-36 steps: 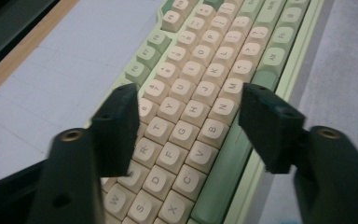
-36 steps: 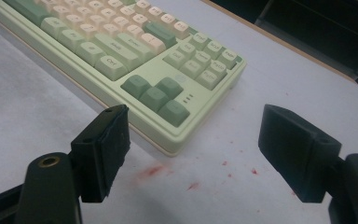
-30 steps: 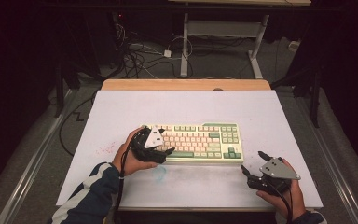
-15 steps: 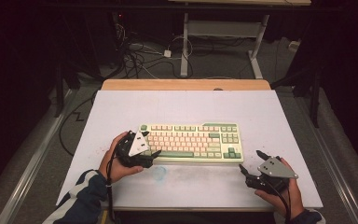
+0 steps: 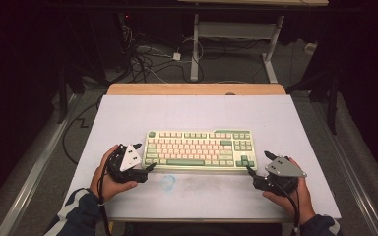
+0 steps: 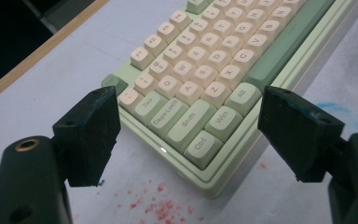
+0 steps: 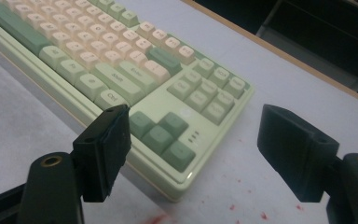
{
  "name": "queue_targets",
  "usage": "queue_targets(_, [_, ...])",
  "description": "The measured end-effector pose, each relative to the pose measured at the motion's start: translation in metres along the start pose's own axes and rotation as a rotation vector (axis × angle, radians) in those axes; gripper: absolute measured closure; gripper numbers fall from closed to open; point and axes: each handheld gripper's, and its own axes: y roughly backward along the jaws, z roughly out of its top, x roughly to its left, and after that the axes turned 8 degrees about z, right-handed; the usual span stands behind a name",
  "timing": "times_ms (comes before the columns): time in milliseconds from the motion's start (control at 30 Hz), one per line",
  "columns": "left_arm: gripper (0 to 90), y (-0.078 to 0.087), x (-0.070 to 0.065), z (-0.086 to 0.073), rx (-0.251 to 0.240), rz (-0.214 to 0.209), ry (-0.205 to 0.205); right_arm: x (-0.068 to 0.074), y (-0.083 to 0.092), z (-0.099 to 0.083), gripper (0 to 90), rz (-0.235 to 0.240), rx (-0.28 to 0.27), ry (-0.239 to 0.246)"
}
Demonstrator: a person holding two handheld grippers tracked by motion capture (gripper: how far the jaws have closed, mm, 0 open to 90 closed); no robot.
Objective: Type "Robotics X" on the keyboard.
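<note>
In the left gripper view the pale green keyboard with cream keys [image 6: 200, 88] runs off the picture's edge at 1 o'clock. In the right gripper view it runs off at 10 o'clock. From the high view its key legends are too small to read, and the tangled dark cables on the floor [image 5: 150, 56] blur into shadow.

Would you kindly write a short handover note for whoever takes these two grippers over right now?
Left gripper: tongs open, empty, at the keyboard's near-left corner by the Ctrl key.
Right gripper: tongs open, empty, at the near-right corner by the arrow keys.
The keyboard lies flat mid-table, ungripped.
Done: both grippers are lined up on the corners.
Left: probably close on both corners and move the keyboard.
</note>
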Motion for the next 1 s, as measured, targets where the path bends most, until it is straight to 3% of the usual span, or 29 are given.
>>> queue_targets(100, [19.8,0.003,0.001,-0.002,-0.021,0.021,0.022,0.000,-0.007,0.006,26.1,0.017,0.004,0.001])
queue_targets(267, [19.8,0.003,0.004,-0.008,0.011,0.038,0.020,-0.003,-0.018,0.016,26.3,0.038,0.002,0.000])
queue_targets(400, [19.8,0.004,0.004,-0.009,0.015,0.046,0.027,-0.005,-0.029,0.029,36.2,0.064,0.004,-0.005])
queue_targets(467, [19.7,0.005,0.003,-0.011,0.027,0.048,0.022,-0.006,-0.036,0.039,42.6,0.101,0.009,0.003])
queue_targets(600, [19.8,0.006,0.003,-0.015,0.049,0.053,0.009,-0.003,-0.053,0.059,53.3,0.127,-0.016,0.009])
queue_targets(633, [19.7,0.006,0.004,-0.015,0.049,0.052,0.013,-0.002,-0.059,0.063,57.0,0.116,-0.001,0.004])
queue_targets(700, [19.8,0.007,0.004,-0.015,0.044,0.054,0.017,-0.001,-0.069,0.069,68.9,0.137,0.003,-0.003])
queue_targets(800, [19.8,0.008,0.005,-0.016,0.051,0.057,0.007,0.002,-0.084,0.075,79.1,0.180,0.020,-0.008])
queue_targets(1000, [19.8,0.009,0.005,-0.016,0.058,0.059,0.019,0.014,-0.106,0.082,90.0,0.255,0.072,0.055])
